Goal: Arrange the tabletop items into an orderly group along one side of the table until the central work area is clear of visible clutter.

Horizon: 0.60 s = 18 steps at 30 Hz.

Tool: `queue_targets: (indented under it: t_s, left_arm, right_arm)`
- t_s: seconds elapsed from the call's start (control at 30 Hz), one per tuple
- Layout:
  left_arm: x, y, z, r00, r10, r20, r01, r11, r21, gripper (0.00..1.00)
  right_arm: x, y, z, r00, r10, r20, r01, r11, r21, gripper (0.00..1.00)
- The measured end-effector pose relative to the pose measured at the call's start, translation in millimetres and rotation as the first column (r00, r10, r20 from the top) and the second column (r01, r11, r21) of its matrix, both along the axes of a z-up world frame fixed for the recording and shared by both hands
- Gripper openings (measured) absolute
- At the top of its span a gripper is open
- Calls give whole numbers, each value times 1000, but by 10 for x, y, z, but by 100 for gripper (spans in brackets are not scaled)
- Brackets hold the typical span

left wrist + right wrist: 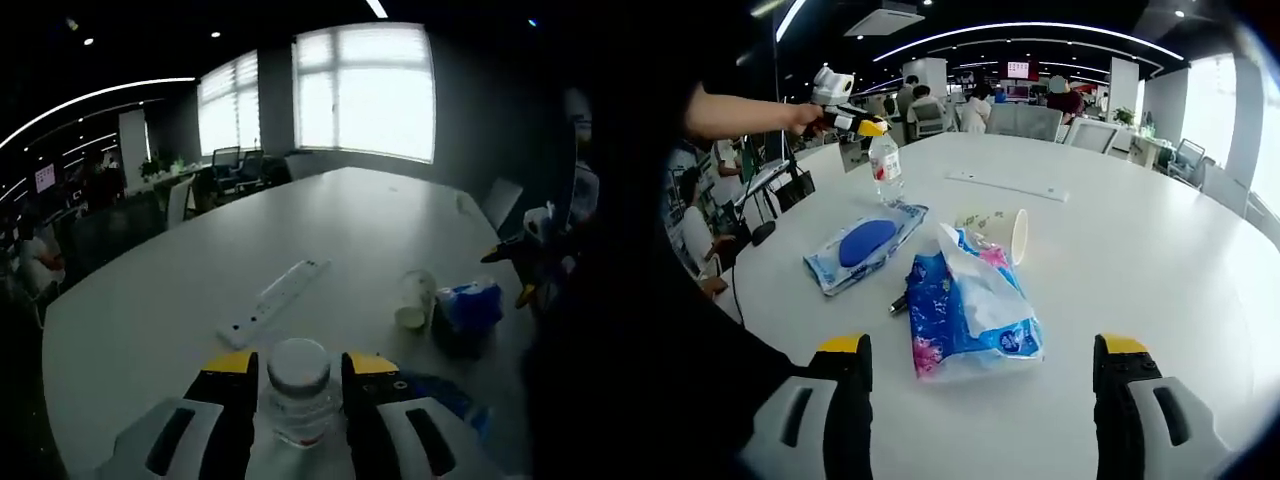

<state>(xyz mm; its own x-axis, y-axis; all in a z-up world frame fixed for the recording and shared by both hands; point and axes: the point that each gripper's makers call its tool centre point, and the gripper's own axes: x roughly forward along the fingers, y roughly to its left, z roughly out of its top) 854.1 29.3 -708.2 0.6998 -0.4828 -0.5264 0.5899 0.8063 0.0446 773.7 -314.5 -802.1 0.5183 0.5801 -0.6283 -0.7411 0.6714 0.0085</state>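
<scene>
**Bottle in the left tongs, tissue pack dead ahead of the right**

The left tongs are closed around a clear plastic water bottle, gripping it just below its white cap; in the right gripper view the same bottle hangs upright at about 11 o'clock, near the tabletop's far left edge.

The right tongs stand wide apart with nothing between them. Straight ahead at 12 o'clock, just beyond the jaw tips, lies a soft blue plastic tissue pack, crinkled and glossy, with its long axis running away from the tongs. That makes the right hand the nearer one for it, and a grasp across its narrow width looks feasible.

Beyond it, a paper cup lies on its side, mouth towards 3 o'clock. At 10 o'clock a flat, limp wet-wipe packet with a blue oval lid lies at an angle. A small dark object pokes out beside the tissue pack; I cannot tell what it is. Further off, a long, rigid white power strip lies crosswise.

The tabletop is smooth, pale and rounded.
</scene>
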Motion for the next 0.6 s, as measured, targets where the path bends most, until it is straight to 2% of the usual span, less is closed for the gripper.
queue_targets:
  t_s: [0.17, 0.27, 0.37, 0.4, 0.53, 0.6]
  left_arm:
    - [-3, 86, 11, 999, 44, -18, -44, 999, 14, 48]
    - [17, 189, 79, 998, 61, 3, -61, 998, 1, 48]
    - [20, 236, 144, 995, 98, 6, -98, 995, -17, 53]
    - [16, 300, 190, 989, 144, 11, -144, 989, -23, 54]
    - [-80, 186, 324, 982, 189, 26, -187, 981, -57, 58]
    - [-126, 182, 299, 980, 199, 30, -197, 978, -68, 61]
  right_arm:
    - [22, 22, 29, 1000, 7, 2, -7, 1000, 17, 88]
    - [30, 49, 66, 1000, 12, 7, -12, 1000, 29, 89]
    - [36, 76, 101, 1000, 16, 4, -16, 999, 48, 91]
    - [42, 91, 122, 1000, 23, 5, -23, 998, 56, 91]
    - [55, 120, 181, 999, 48, 16, -49, 996, 71, 94]
    - [57, 128, 205, 998, 54, 17, -56, 995, 79, 96]
